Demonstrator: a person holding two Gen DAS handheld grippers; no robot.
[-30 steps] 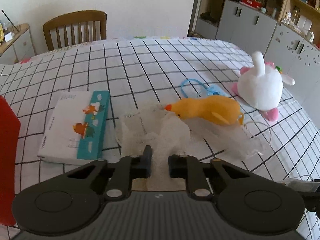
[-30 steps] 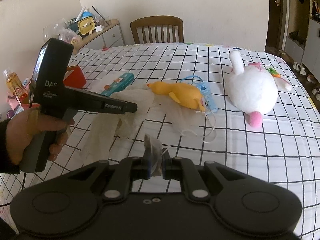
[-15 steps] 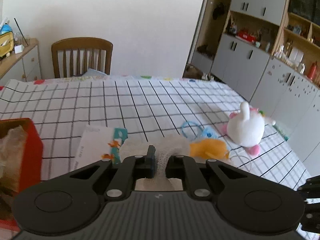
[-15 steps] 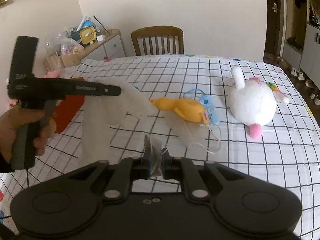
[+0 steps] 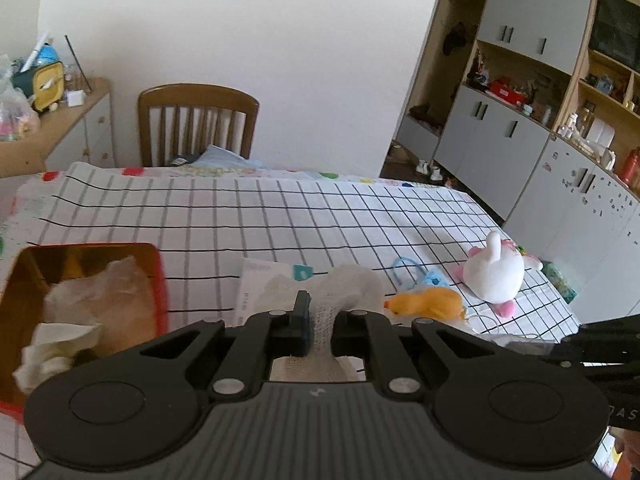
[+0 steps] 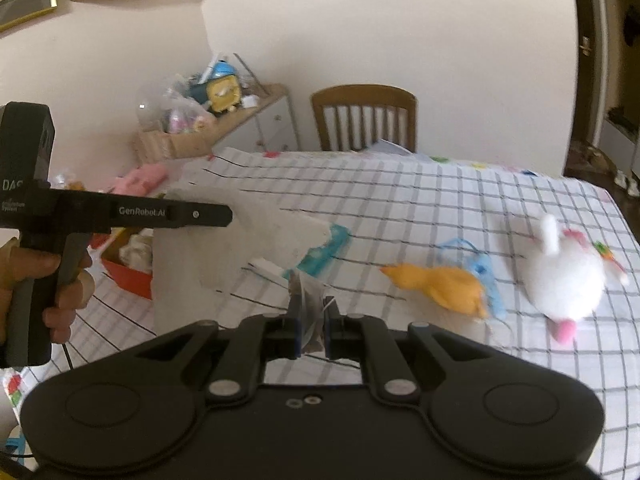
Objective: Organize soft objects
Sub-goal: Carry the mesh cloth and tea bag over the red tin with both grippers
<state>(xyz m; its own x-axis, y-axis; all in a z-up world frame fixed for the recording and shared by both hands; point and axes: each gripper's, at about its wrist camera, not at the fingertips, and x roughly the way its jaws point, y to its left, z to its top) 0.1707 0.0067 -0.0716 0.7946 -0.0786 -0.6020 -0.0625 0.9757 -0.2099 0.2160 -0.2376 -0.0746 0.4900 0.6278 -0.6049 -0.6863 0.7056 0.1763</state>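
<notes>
A white mesh bag hangs between my two grippers, lifted off the table; it also shows in the right wrist view. My left gripper is shut on one edge of it. My right gripper is shut on another corner of it. A yellow duck plush and a white bunny plush lie on the checked tablecloth to the right. They also show in the right wrist view, duck and bunny.
A red box holding crumpled soft things stands at the left. A white and teal box lies mid-table under the bag. A small blue item lies behind the duck. A wooden chair stands at the far edge.
Both grippers have risen with the mesh bag, lifting it off the duck and the table. The left gripper has gone up and back, so the red box's inside now shows.
</notes>
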